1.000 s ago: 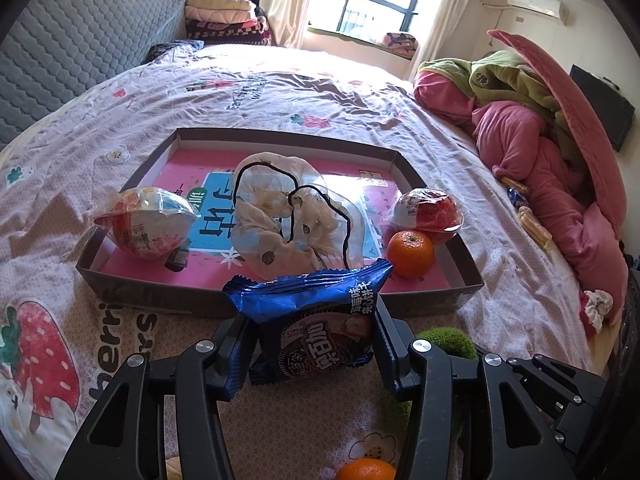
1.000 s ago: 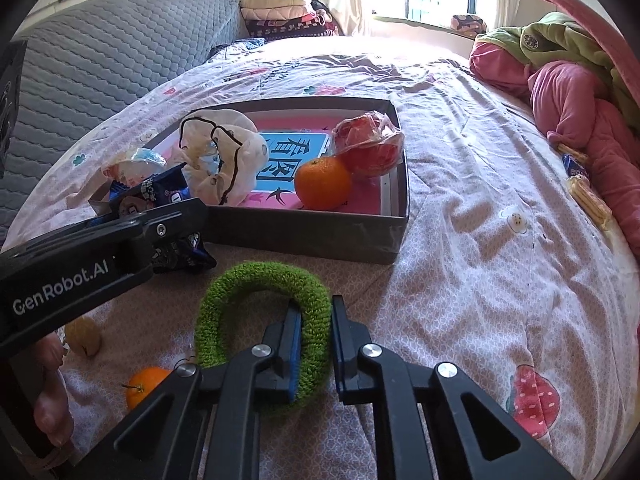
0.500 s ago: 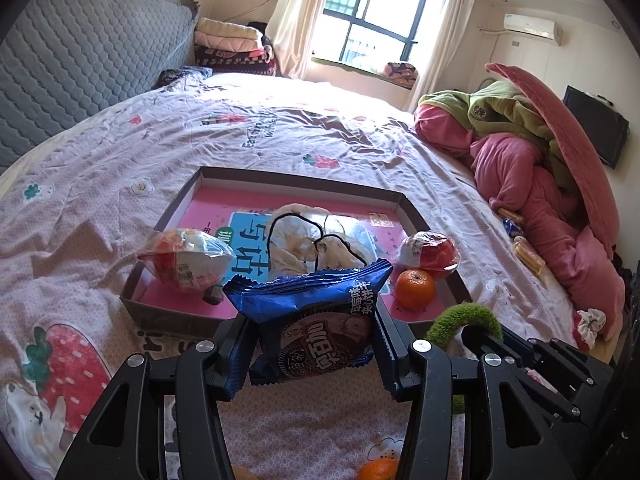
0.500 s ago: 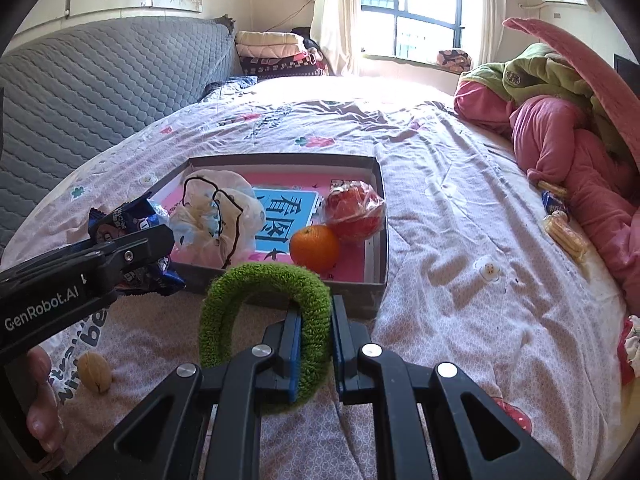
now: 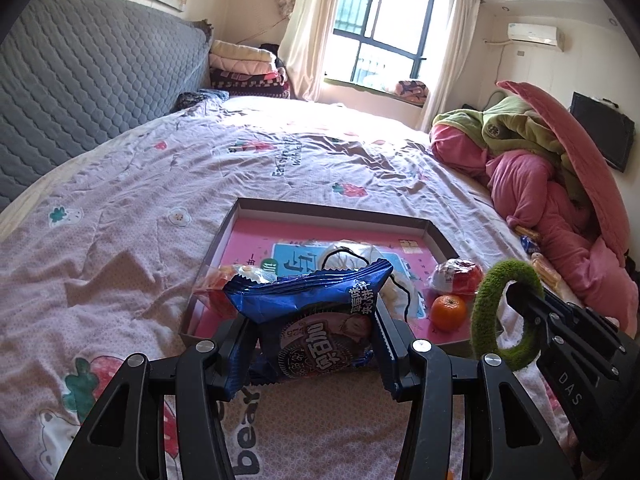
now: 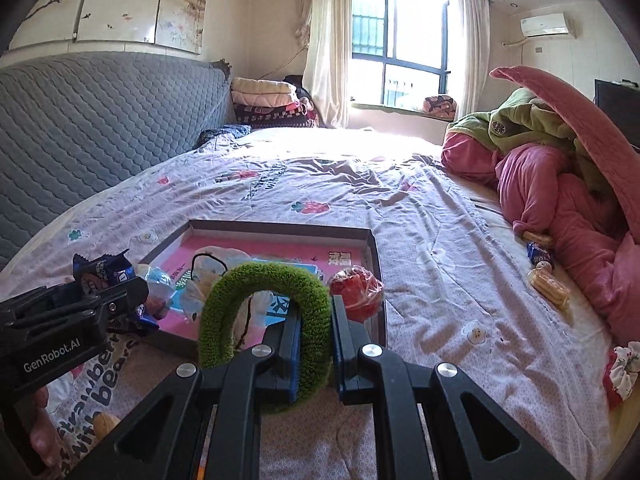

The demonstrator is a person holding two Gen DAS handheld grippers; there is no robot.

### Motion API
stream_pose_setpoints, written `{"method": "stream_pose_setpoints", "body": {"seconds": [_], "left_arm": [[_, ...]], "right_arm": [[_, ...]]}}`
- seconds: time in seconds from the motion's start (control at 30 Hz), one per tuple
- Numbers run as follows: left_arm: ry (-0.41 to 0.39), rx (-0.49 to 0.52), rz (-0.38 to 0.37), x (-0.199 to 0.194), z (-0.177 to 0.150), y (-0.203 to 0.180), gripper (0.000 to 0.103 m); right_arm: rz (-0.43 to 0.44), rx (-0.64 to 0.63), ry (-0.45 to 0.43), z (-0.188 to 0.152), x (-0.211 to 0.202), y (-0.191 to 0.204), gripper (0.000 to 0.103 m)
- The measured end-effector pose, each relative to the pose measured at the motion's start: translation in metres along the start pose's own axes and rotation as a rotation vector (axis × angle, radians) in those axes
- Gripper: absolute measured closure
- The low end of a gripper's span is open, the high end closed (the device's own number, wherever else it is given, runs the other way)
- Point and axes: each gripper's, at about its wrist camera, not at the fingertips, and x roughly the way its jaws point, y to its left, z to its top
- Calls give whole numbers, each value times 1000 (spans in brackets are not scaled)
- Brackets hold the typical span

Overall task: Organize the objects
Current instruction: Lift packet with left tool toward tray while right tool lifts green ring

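My left gripper (image 5: 316,328) is shut on a blue cookie packet (image 5: 316,320), held in the air before the tray. My right gripper (image 6: 316,320) is shut on a fuzzy green ring (image 6: 264,304), also lifted; the ring (image 5: 504,312) shows at right in the left wrist view. The shallow grey tray (image 5: 332,216) with a pink floor lies on the bed. In it sit a white cloth pouch with black cord (image 5: 352,252), an orange (image 5: 448,312), a wrapped red snack (image 5: 456,276) and another wrapped snack (image 5: 240,276) at the near left.
The bed has a pale patterned sheet (image 6: 420,240). A heap of pink and green bedding (image 6: 560,184) fills the right side, with small snack packets (image 6: 546,284) beside it. A grey padded headboard (image 6: 100,120) runs along the left. A walnut (image 6: 105,422) lies near the front.
Both grippers have risen with their loads, the packet and the green ring lifting off the bed. The tray now looks lower and farther away in both views.
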Motion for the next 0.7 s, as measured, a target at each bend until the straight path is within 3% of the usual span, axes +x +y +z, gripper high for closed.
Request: {"method": "stream_pose_setpoints", "body": {"seconds": [0.33,0.7], "left_arm": [[-57,1,45,-6,17,21,49],[-89,-8,79,-3,35,27,49]], "right_arm": [[-10,9,-86,16,-3,3,90],[-5,35,-118,28,0,0,90]]}}
